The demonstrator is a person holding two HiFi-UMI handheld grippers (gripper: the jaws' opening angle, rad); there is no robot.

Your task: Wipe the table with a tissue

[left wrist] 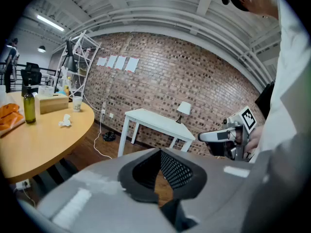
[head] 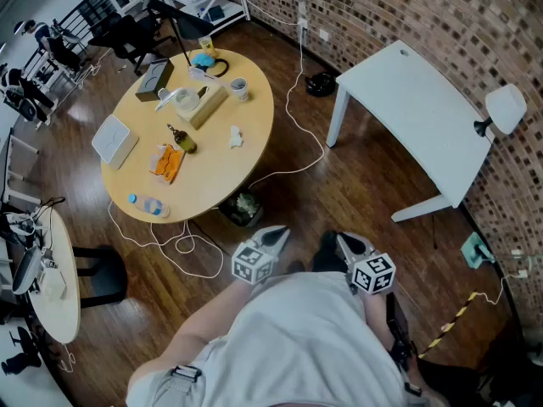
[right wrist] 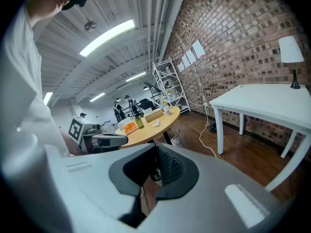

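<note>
A crumpled white tissue (head: 235,136) lies on the round wooden table (head: 212,172), towards its right edge, and a tissue box (head: 200,104) stands behind it. In the left gripper view the tissue (left wrist: 65,122) sits on the table (left wrist: 43,142) far to the left. In the right gripper view it is a small speck (right wrist: 156,123). Both grippers are held close to the person's body, well short of the table. The left gripper (head: 276,236) (left wrist: 159,152) is shut with nothing in it. The right gripper (head: 347,244) (right wrist: 154,147) also has its jaws together and empty.
The round table also bears a green bottle (head: 182,140), an orange packet (head: 167,161), a cup (head: 240,87) and a water bottle (head: 153,204). A bin (head: 243,209) stands under its edge. White cables (head: 293,117) trail on the wooden floor. A white rectangular table (head: 416,108) stands by the brick wall.
</note>
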